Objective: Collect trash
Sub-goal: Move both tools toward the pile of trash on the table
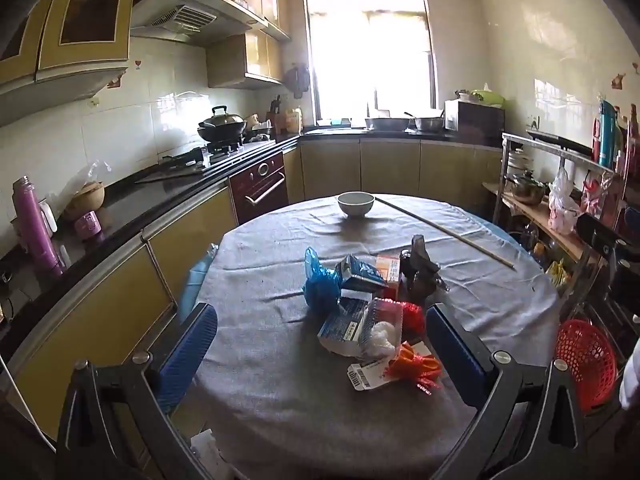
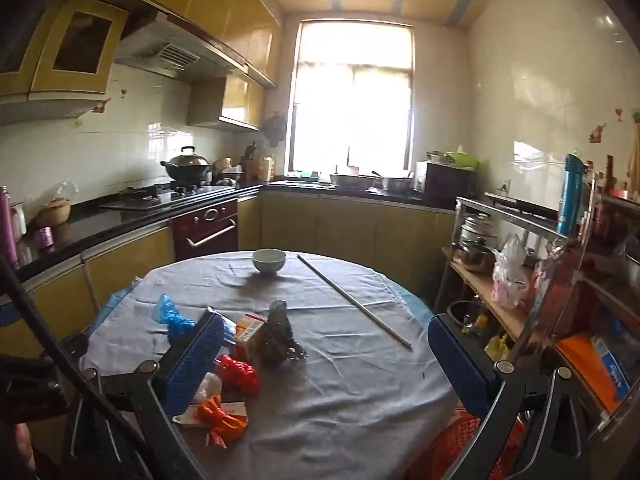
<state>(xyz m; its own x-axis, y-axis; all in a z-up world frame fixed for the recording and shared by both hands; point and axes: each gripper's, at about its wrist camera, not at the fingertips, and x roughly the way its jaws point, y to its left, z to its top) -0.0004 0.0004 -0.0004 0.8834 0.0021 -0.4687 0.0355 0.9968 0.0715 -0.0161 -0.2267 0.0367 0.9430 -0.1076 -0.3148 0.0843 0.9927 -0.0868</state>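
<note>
A heap of trash lies on the round table's grey cloth (image 1: 280, 380): a blue plastic bag (image 1: 318, 284), a crushed carton (image 1: 358, 276), a clear plastic tray (image 1: 378, 328), an orange wrapper (image 1: 414, 366), a red net (image 1: 414, 316), an orange box (image 1: 388, 270) and a dark crumpled bag (image 1: 420, 270). My left gripper (image 1: 322, 354) is open, held above the table's near side, with the heap seen between its blue pads and nothing gripped. My right gripper (image 2: 326, 360) is also open and empty, to the right of the heap (image 2: 232, 380); its left finger (image 2: 192, 364) hides part of it.
A white bowl (image 1: 355, 204) and a long thin stick (image 1: 444, 232) lie at the table's far side. A red basket (image 1: 586, 364) sits low at the table's right. A cluttered shelf rack (image 2: 520, 280) stands to the right, kitchen counters (image 1: 120, 216) to the left and back.
</note>
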